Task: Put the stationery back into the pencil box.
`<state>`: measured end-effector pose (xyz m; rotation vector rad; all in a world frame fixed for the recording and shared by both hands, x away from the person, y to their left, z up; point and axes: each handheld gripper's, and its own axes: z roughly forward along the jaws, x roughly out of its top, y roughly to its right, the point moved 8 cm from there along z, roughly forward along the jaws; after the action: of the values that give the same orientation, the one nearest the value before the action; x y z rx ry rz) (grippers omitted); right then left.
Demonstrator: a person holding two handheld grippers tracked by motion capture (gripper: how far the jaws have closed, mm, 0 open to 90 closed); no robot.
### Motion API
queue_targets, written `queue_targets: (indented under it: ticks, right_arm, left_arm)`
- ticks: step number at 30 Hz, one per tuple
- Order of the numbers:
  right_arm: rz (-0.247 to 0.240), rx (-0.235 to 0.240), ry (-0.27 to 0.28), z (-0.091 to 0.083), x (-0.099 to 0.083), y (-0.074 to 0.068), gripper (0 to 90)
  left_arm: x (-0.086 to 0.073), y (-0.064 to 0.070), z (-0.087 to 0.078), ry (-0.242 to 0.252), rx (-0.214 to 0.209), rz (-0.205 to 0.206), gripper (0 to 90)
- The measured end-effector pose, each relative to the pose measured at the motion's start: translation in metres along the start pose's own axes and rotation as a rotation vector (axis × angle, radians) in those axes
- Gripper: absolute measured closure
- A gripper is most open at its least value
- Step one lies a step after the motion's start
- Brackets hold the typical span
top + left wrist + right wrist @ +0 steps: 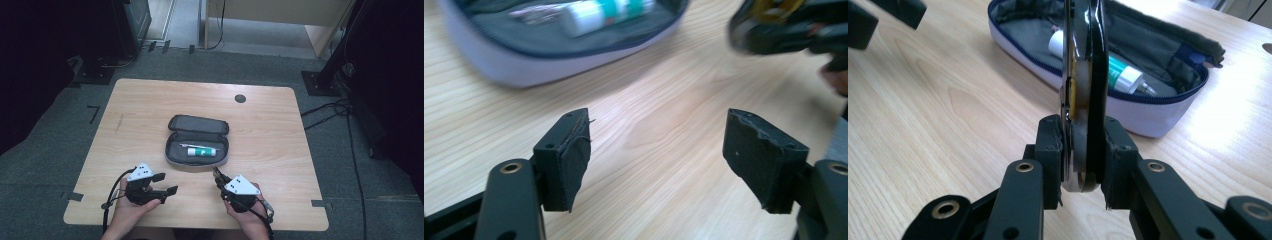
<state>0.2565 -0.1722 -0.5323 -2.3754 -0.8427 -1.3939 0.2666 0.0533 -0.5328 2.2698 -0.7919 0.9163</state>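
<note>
Clip [1083, 90] in right hand-held gripper [1082, 160] points lengthwise toward pouch [1158, 112].

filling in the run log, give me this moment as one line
left gripper open, empty | right gripper shut on black tool | open pouch holds tube

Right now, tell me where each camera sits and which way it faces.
High view: fixed above the person's side, looking forward and down on the table; both hands, the left tool and the right tool show at the bottom.
Left gripper view: rides on the left tool, looking along its open jaws over bare wood toward the open case.
Right gripper view: rides on the right tool, its jaws shut on a thin black object, facing the case.
Shared: all three show the case and the white-and-green tube inside.
</note>
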Motion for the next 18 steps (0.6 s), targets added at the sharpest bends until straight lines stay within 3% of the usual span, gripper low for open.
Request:
queue_targets:
  ticks: [6, 10, 12, 18]
  right_arm:
    - [0.019, 0.015, 0.01, -0.001, 0.01, 0.006, 73.9]
    - [0.03, 0.012, 0.014, -0.001, 0.016, 0.013, 73.9]
    - [0.031, 0.009, 0.012, 0.0, 0.019, 0.015, 73.9]
    - [0.031, 0.016, 0.018, 0.0, 0.031, 0.024, 73.9]
  left_arm:
    - [-0.015, -0.027, -0.015, 0.031, 0.101, -0.029, 13.3]
    - [-0.026, -0.049, -0.025, 0.039, 0.18, -0.068, 8.0]
    - [-0.031, -0.057, -0.027, 0.027, 0.212, -0.072, 0.9]
    - [-0.041, -0.08, -0.035, 0.004, 0.325, -0.063, 0.0]
